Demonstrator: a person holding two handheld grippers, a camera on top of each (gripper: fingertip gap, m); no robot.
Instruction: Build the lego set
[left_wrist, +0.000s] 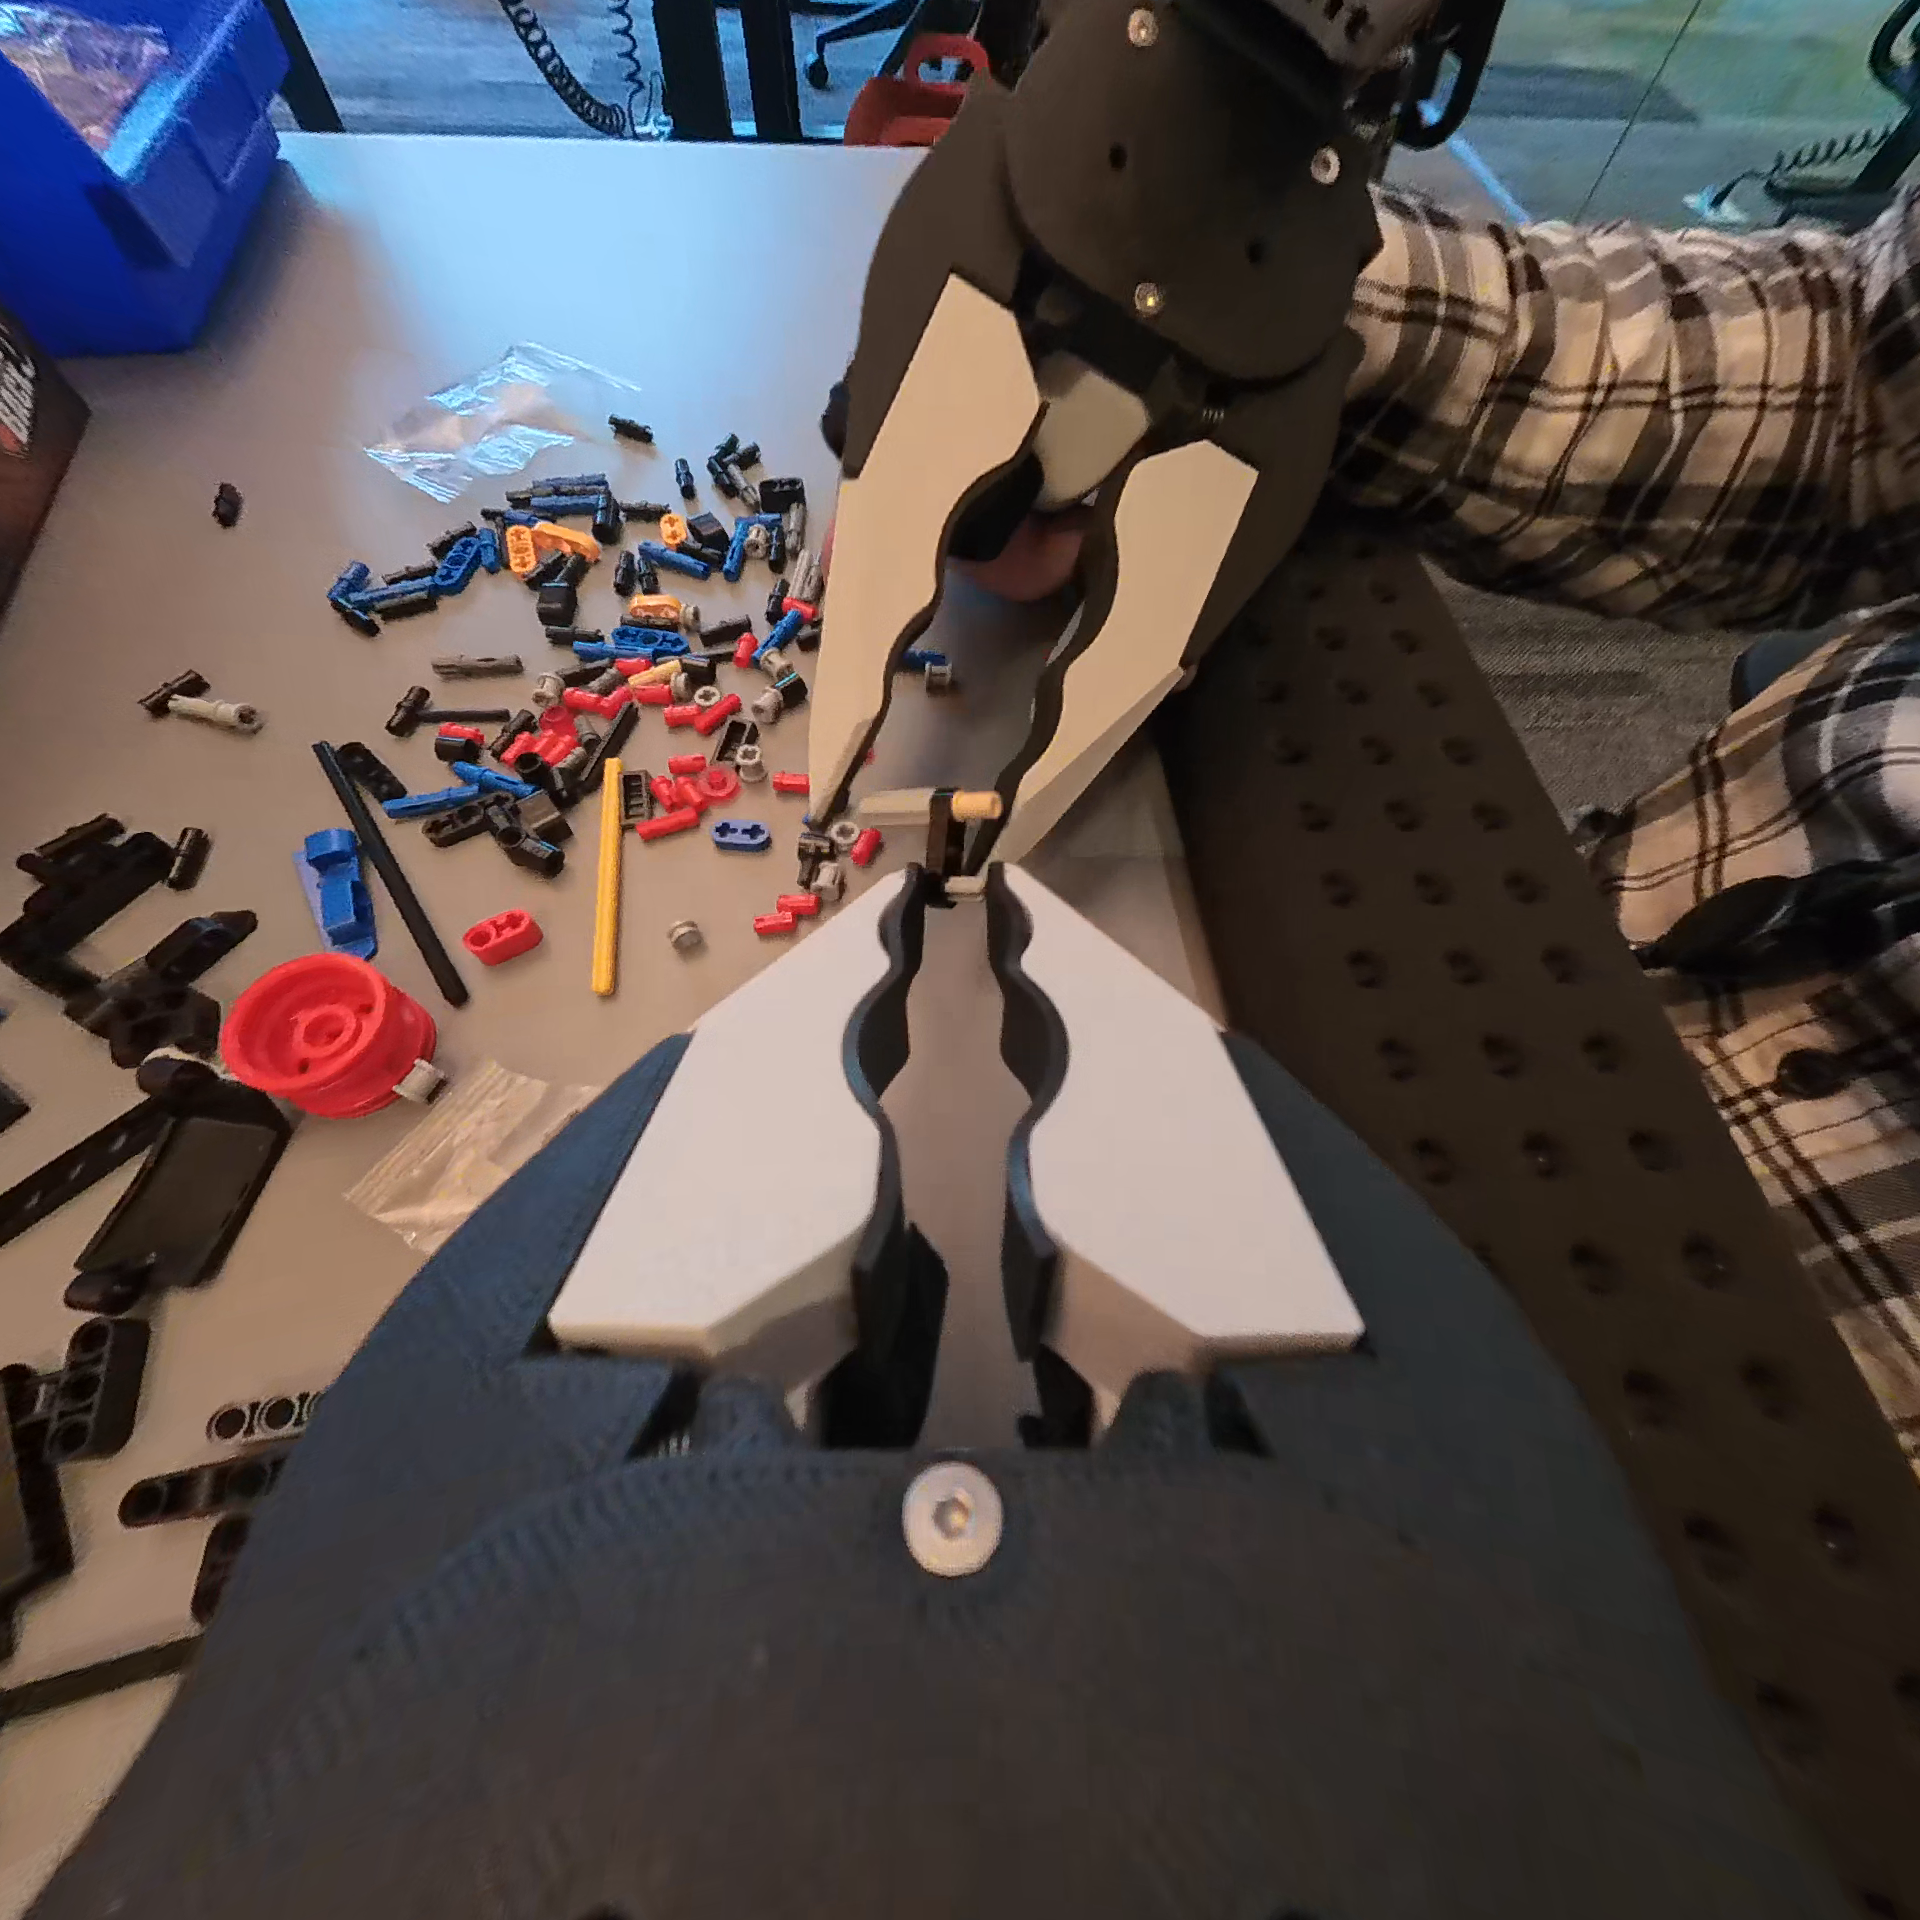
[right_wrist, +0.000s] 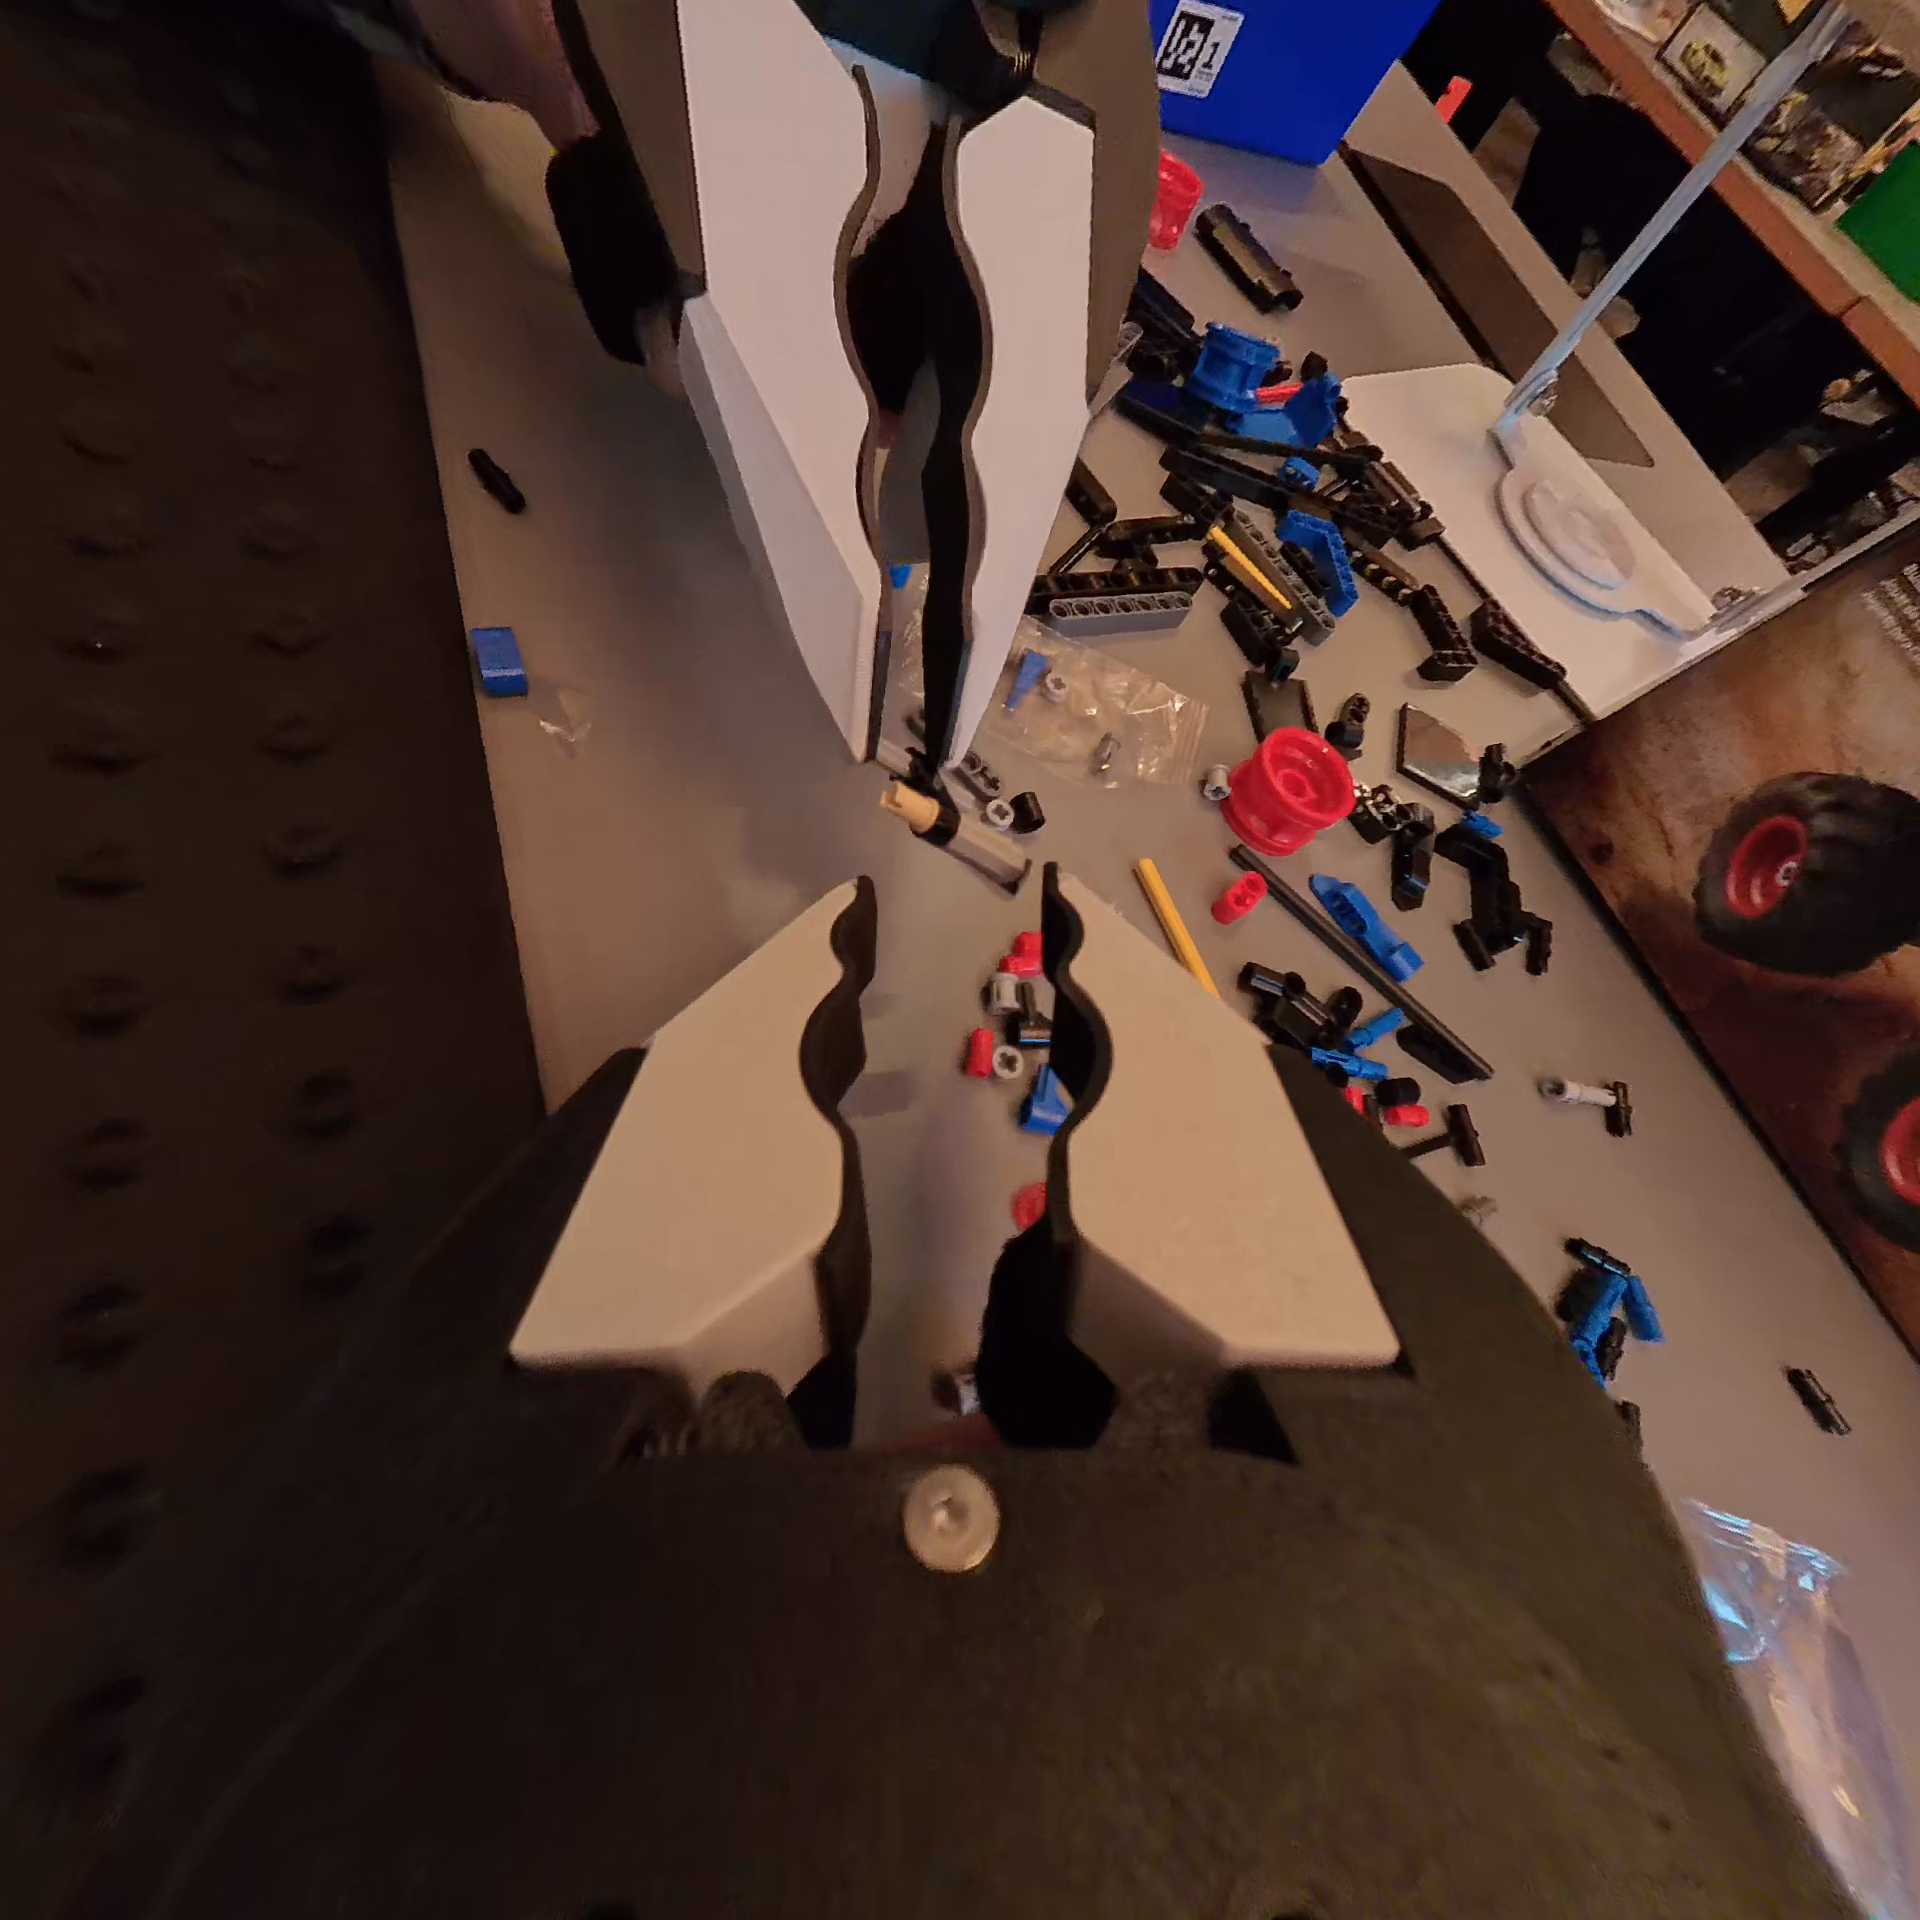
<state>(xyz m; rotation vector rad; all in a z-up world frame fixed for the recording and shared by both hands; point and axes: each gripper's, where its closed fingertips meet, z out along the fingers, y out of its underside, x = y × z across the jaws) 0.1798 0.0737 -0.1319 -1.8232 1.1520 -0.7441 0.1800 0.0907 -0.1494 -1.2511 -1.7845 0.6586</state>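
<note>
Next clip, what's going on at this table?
A person with a tool in each hand is building a lego set. The left tool is shut on a small sub-assembly: a black connector on a grey and tan pin. The right tool is open, its tips on either side of that piece but not gripping it. Loose pieces, a red wheel hub and a yellow axle lie scattered on the grey table.
</note>
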